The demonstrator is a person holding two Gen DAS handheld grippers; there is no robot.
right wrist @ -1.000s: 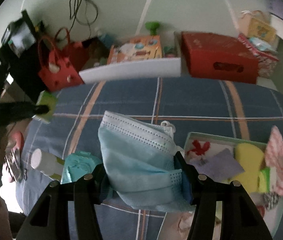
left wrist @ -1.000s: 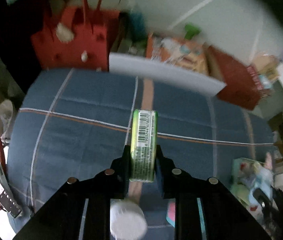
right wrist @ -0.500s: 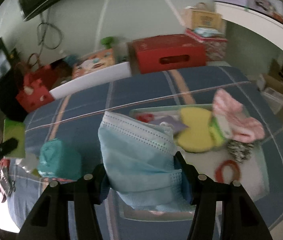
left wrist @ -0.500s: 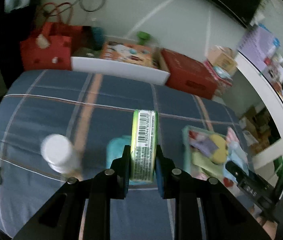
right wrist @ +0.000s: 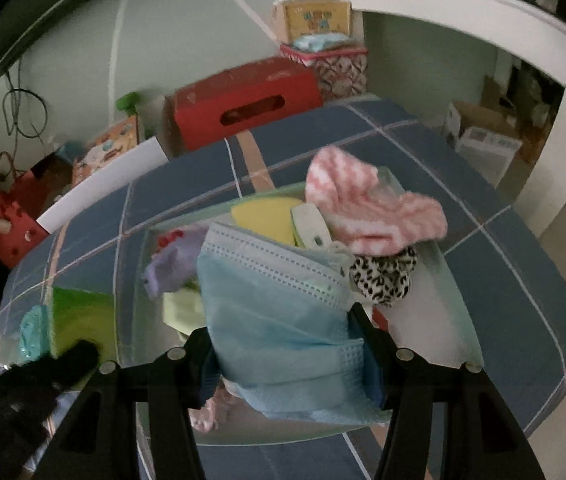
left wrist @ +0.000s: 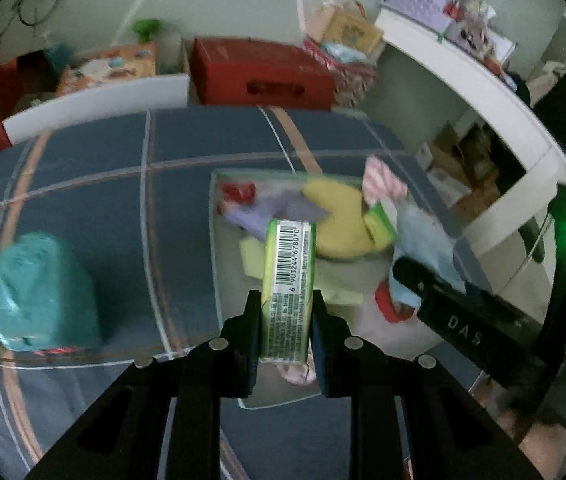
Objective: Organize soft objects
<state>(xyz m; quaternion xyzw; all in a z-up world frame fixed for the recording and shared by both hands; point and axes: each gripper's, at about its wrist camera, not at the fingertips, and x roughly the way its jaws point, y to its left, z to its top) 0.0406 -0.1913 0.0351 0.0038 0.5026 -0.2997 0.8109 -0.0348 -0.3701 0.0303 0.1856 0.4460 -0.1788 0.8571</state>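
A: What does the left gripper [left wrist: 286,322] hold?

B: Its two black fingers are clamped on a slim green and yellow packet with a white barcode label [left wrist: 287,285], held upright on its edge. It hangs over the near left part of a pale, shallow rectangular tray [left wrist: 214,248] that lies on a blue bedcover with white and orange lines [left wrist: 95,168].

A: And the right gripper [right wrist: 285,354]?

B: It is closed on a light blue pleated paper face mask [right wrist: 279,312], which bulges up between the fingers. The mask hangs above the near half of the same tray [right wrist: 457,304].

A: What lies in the tray?

B: In the right wrist view, a yellow sponge-like pad [right wrist: 265,210] sits at twelve o'clock, a pink and white striped cloth [right wrist: 367,208] drapes over the rim at about one o'clock, a black and white leopard-print fabric ring [right wrist: 383,276] lies at three o'clock, and a lilac cloth [right wrist: 171,260] at nine o'clock.

A: Anything outside the tray?

B: In the left wrist view, a teal soft pack [left wrist: 41,292] rests on the bedcover at nine o'clock, well apart from the tray. A red cardboard box with a slot [left wrist: 261,72] stands beyond the bed at twelve o'clock.
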